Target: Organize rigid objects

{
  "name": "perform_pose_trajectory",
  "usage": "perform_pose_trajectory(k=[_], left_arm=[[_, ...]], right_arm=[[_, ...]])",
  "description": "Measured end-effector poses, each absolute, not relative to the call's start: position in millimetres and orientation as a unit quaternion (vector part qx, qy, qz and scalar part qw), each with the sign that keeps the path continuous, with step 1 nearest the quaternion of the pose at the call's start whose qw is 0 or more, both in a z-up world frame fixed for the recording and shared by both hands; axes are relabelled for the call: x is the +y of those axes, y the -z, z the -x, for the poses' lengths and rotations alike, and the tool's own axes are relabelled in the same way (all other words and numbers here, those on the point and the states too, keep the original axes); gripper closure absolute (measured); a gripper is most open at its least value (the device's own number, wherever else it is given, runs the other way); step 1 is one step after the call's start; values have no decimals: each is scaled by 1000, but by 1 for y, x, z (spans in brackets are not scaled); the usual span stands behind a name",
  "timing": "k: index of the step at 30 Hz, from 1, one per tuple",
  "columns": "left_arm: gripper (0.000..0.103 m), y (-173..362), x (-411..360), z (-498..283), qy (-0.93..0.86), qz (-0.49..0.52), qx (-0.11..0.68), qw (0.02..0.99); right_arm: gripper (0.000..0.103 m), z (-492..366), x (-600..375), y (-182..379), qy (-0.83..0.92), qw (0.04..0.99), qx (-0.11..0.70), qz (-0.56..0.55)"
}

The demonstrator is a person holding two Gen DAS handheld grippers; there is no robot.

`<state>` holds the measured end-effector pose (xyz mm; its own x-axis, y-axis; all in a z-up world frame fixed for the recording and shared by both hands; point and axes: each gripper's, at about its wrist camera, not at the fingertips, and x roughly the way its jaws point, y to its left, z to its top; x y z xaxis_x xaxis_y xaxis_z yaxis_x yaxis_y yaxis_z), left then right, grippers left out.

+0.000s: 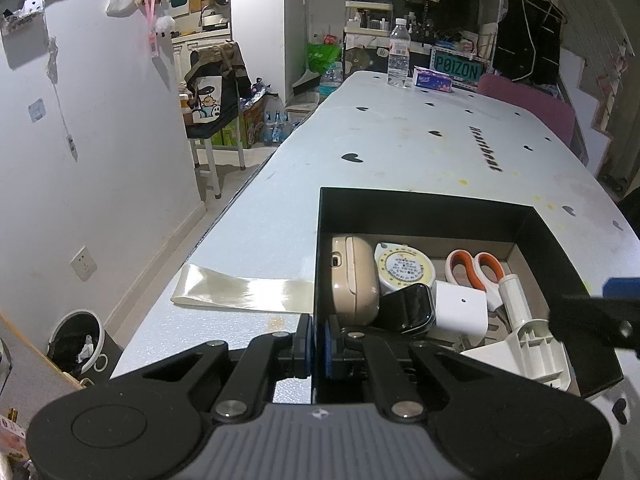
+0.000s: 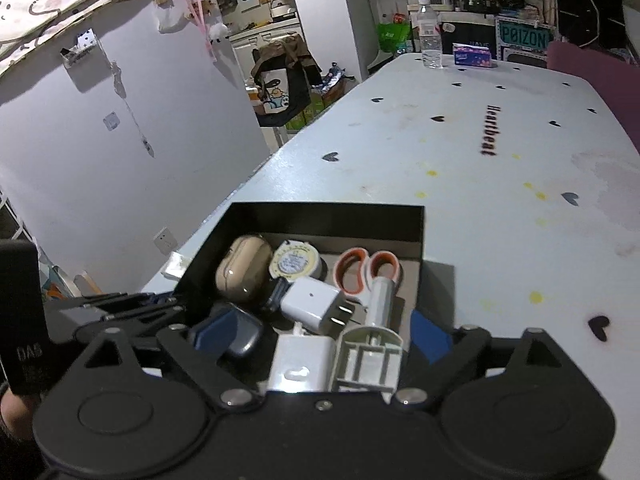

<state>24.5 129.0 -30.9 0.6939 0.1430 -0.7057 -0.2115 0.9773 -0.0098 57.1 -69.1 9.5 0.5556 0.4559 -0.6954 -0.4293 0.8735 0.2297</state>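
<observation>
A black open box (image 1: 420,200) (image 2: 328,216) sits on the pale table. It holds a beige earbud case (image 1: 354,280) (image 2: 242,268), a round tape measure (image 1: 404,266) (image 2: 294,264), orange-handled scissors (image 1: 474,266) (image 2: 366,270), a white charger (image 1: 460,308) (image 2: 310,304), a dark glossy gadget (image 1: 408,306) (image 2: 240,336) and a white plastic part (image 1: 528,328) (image 2: 372,344). My left gripper (image 1: 317,346) is shut on the box's left wall near its front corner. My right gripper (image 2: 322,336) stands wide open over the box's near end, its pads touching nothing.
A water bottle (image 1: 399,54) and a tissue packet (image 1: 433,79) stand at the table's far end. A shiny cream strip (image 1: 240,292) lies left of the box. The table edge drops off to the left, with a bin (image 1: 78,340) below. A pink chair (image 1: 532,100) sits at the right.
</observation>
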Motion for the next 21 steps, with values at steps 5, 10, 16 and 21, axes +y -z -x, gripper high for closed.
perform_pose_trajectory(k=[5, 10, 16, 21], left_arm=[[97, 30, 129, -25, -100, 46, 379, 919], [97, 30, 129, -26, -101, 50, 382, 917], [97, 23, 134, -25, -102, 57, 379, 918], [93, -1, 133, -11, -104, 57, 348, 930]], right_arm=[[3, -50, -76, -10, -238, 891, 388, -8], [1, -43, -81, -14, -232, 898, 373, -8], [0, -41, -84, -12, -226, 900, 372, -4], [0, -36, -88, -14, -223, 905, 363, -5]])
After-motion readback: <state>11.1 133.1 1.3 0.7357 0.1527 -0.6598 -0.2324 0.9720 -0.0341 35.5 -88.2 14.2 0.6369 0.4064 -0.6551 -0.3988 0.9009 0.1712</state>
